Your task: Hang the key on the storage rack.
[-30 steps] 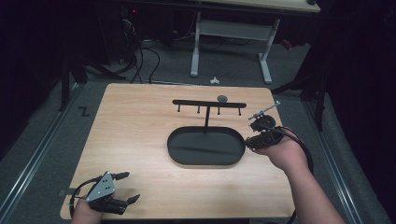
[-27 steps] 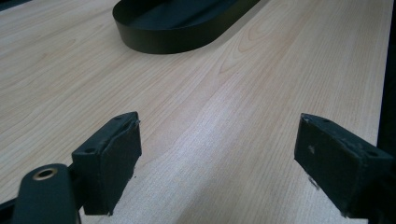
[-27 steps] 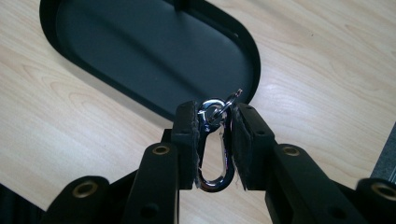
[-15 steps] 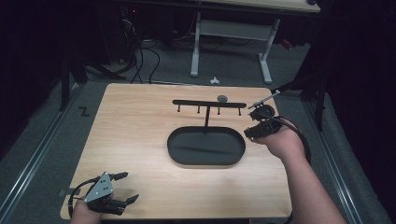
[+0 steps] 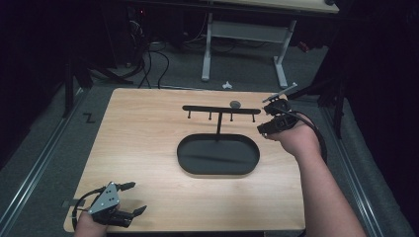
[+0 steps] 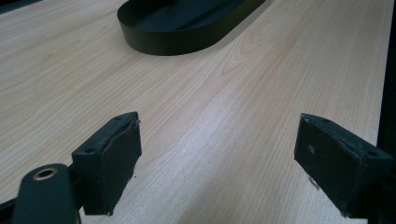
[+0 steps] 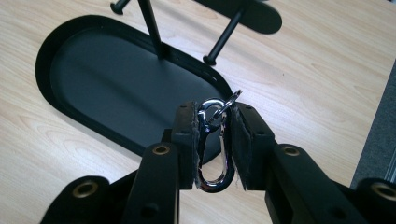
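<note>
Left gripper (image 5: 129, 198) at table's (image 5: 148, 138) near-left corner, jaws wide apart, nothing between. Oval black tray (image 5: 218, 155) mid-table, nothing visible in it; T-shaped hook rack (image 5: 221, 110) rises from its far rim. Right gripper (image 7: 214, 140) near far-right edge, clamped on silver snap hook (image 7: 215, 154); hook's long axis runs along jaws, ring end outward toward tray.

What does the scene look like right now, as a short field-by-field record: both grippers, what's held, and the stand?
left gripper: open, holding nothing, at the near left corner of the table
right gripper: shut on a silver snap hook, near the right end of the stand's bar
snap hook: clamped between the jaws, with its ring end sticking out past the jaw tips
stand: black, upright post, crossbar with pegs, nothing hanging on it
tray: black oval base, empty
</note>
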A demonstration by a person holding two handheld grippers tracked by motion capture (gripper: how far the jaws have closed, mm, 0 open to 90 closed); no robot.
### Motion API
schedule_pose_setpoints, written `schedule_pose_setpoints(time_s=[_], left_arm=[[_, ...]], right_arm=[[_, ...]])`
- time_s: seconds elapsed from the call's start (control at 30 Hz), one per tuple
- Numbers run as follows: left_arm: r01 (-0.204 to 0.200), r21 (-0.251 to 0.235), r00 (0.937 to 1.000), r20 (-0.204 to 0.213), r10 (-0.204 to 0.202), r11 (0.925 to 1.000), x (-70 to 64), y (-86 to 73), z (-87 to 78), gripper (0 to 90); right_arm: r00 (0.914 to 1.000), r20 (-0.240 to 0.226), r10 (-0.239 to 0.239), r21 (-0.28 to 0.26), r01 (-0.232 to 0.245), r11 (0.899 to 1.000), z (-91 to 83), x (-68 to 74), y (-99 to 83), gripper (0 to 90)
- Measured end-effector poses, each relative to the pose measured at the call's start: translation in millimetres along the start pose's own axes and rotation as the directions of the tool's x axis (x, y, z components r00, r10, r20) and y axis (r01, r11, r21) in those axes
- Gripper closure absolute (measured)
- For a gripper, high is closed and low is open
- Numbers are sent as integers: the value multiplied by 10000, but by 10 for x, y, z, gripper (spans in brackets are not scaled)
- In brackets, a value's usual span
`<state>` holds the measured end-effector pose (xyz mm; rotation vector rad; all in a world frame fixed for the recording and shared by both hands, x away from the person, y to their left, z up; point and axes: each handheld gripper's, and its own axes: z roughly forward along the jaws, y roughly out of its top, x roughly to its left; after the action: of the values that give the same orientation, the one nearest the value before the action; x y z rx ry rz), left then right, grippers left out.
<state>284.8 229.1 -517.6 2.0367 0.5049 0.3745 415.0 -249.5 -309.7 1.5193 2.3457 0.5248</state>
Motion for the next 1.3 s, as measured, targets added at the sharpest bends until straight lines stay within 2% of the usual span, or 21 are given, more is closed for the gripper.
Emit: schedule_pose_setpoints(time_s=[0.6, 1.3], left_arm=[[12, 20, 10000, 51, -12, 10000, 0, -2, 1, 153], [-2, 71, 9999, 123, 2, 10000, 0, -3, 4, 153]], right_arm=[[10000, 30, 65, 39, -65, 10000, 61, 2, 109, 720], [9997, -45, -249, -98, 249, 9996, 143, 172, 311, 721]])
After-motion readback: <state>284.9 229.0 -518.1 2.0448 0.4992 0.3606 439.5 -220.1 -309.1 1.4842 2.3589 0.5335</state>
